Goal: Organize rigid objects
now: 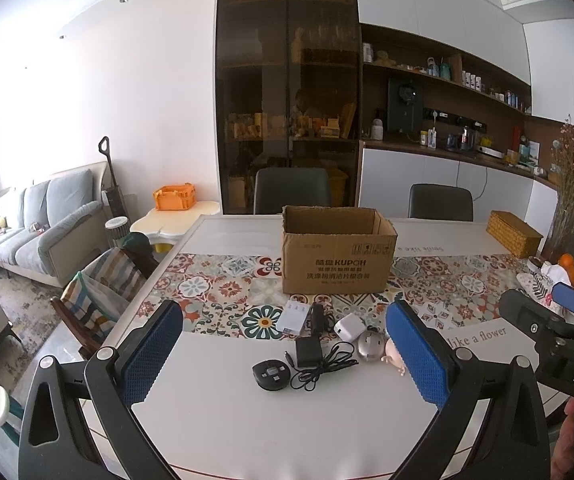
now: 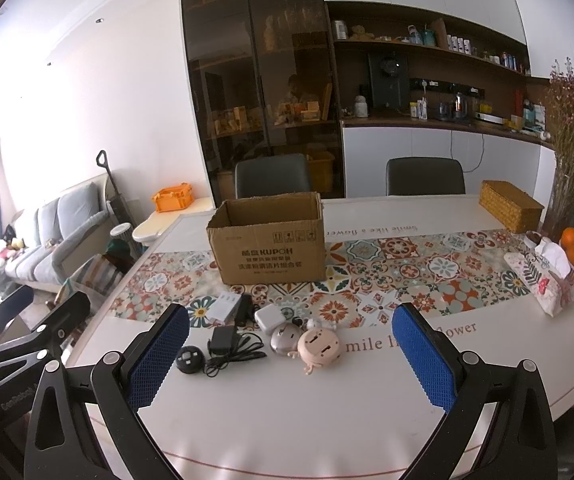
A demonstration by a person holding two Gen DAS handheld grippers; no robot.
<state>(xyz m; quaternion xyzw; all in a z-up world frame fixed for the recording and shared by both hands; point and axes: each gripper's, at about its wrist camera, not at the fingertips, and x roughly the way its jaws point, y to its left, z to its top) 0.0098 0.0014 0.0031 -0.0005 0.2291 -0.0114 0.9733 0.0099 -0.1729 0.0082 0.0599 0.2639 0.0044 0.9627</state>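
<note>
Cardboard box (image 2: 267, 240) stands open-topped on the table (image 2: 287, 420), beyond a cluster of small items; nothing packed yet, by the look of it. Left gripper (image 1: 283, 360) and right gripper (image 2: 291, 356) both hover near-side, fingers wide, holding nothing. Black puck (image 2: 190, 359), white charger (image 2: 269, 319), silver ball (image 2: 284, 339): hard, light, likely slick, so pinch across the flats. Pink toy (image 2: 319, 347) has thin limbs; take the body. Black adapter (image 2: 223, 338) trails a loose cord (image 2: 239, 354); grip the brick. Flat white pack (image 2: 225, 306) lies far left.

"KUPOH" on cardboard box (image 2: 267, 240), "like a flower" on tablecloth (image 1: 477, 338)
</note>
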